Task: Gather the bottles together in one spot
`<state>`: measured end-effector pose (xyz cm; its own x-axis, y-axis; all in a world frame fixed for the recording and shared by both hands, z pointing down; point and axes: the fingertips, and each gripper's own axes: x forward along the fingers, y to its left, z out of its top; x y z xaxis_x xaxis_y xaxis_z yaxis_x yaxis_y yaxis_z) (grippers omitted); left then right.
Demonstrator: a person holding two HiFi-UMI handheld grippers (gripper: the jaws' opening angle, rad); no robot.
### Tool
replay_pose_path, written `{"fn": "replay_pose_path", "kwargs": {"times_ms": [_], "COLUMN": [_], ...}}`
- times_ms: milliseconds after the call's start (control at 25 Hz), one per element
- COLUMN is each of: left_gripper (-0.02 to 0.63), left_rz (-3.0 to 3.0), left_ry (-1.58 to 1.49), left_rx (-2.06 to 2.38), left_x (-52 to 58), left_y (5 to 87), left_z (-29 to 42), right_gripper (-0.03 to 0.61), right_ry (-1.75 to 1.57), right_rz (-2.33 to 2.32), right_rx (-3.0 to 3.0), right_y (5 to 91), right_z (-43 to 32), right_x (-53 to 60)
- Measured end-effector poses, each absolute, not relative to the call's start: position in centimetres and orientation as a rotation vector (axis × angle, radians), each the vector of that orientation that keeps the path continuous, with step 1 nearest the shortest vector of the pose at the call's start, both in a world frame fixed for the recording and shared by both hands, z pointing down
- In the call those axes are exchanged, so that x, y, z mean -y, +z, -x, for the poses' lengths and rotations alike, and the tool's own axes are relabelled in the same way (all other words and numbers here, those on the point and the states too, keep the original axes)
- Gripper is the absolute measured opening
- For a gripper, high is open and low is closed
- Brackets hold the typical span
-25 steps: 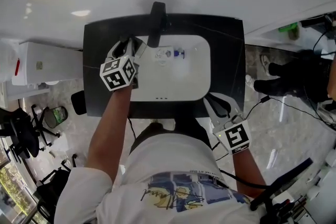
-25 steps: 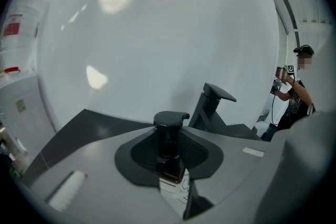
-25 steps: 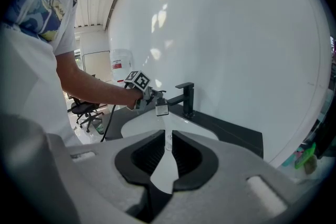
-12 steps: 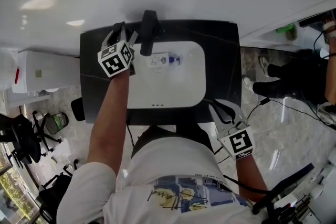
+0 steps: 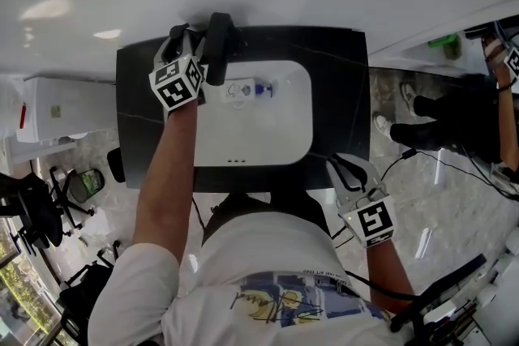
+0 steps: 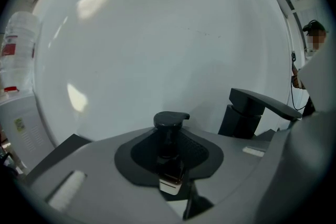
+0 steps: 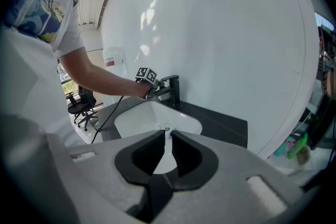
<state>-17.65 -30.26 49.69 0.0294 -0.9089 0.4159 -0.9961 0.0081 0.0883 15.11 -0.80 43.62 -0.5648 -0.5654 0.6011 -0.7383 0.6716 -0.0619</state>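
Right now my left gripper (image 5: pixel 182 44) is clamped on a dark, slim bottle with a black pump-style cap (image 6: pixel 170 128). Its pads press both sides of the body below the cap, so the bottle stands upright between the jaws rather than hanging from its top. That low grip looks right to me, because it should keep the bottle from tipping when I set it down. I cannot tell whether its base touches anything.

Just to the right of the bottle stands the matte black, square-bodied tap (image 6: pixel 251 113). From the head view I judge that I am holding the bottle over the back left corner of the black stone-look countertop (image 5: pixel 340 93), close against the plain white wall (image 6: pixel 157 34).

In the white rounded basin (image 5: pixel 276 134), near the drain, lies what looks like a small clear bottle with a blue cap (image 5: pixel 258 89), well apart from the one I hold. My guess is that it needs collecting too.

My right gripper (image 7: pixel 168 136) waits low at the near right edge of the counter. Its jaws are only narrowly apart, with nothing between them, and they are aimed at the basin, probably ready for that small bottle.
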Motion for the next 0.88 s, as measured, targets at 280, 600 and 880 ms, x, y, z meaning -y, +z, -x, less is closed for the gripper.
{"fn": "replay_pose_path", "kwargs": {"times_ms": [280, 600, 880], "left_gripper": [0.092, 0.161, 0.155], "left_rz": [-1.99, -2.048, -2.081], "left_ry": [0.375, 0.456, 0.488], "left_rx": [1.947, 1.879, 1.873], "left_x": [29.6, 28.8, 25.5], "left_y": [49.9, 50.2, 49.5], "left_z": [17.0, 16.5, 17.4], "right_gripper": [0.043, 0.043, 0.043], "right_ry": [0.419, 0.417, 0.397], "right_rz": [-0.988, -0.977, -0.981], "right_rx": [2.355, 2.359, 2.37], "right_y": [44.0, 43.8, 43.4], "right_z": [-15.3, -14.8, -13.6], "right_x": [0.8, 0.7, 0.1]}}
